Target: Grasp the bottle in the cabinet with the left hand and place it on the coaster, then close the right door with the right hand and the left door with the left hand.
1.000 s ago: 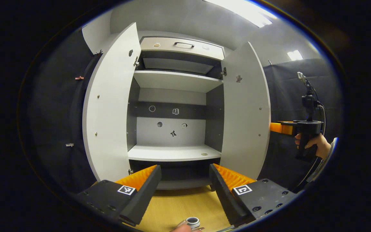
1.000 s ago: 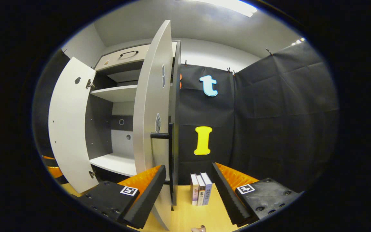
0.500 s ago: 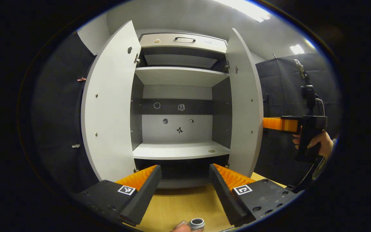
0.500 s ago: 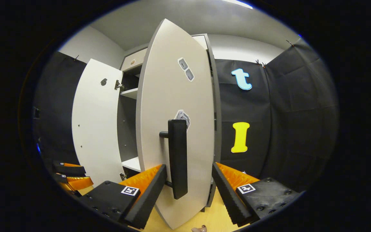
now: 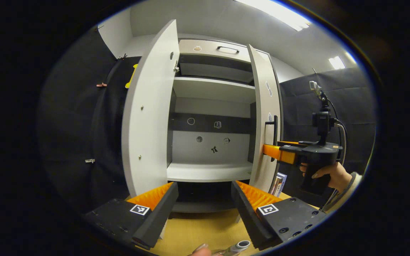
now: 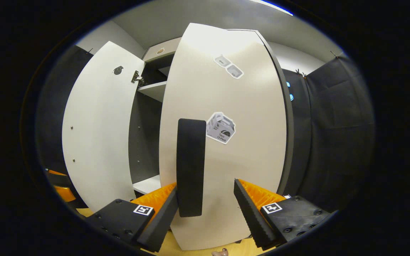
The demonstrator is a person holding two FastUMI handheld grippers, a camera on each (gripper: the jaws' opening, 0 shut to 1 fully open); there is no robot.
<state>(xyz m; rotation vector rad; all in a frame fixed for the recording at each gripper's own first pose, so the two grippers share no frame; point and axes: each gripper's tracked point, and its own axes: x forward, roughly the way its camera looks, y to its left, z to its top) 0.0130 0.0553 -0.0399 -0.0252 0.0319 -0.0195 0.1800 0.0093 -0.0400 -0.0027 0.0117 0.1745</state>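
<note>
- Right gripper (image 6: 205,209): jaws open, pressed against the right door (image 6: 233,142) beside its handle (image 6: 190,167).
- Left gripper (image 5: 205,209): jaws open, empty.
- Bottle (image 5: 238,246): on the bench (image 5: 198,231), below the left gripper.

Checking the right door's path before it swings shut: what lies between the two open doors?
In the left gripper view, only the cabinet's bare middle shelf lies between the left door and right door.

Black tongs (image 5: 205,199) bodies, square tag markings, ridged inner faces, screw holes, pale cuff (image 5: 353,179)
</note>
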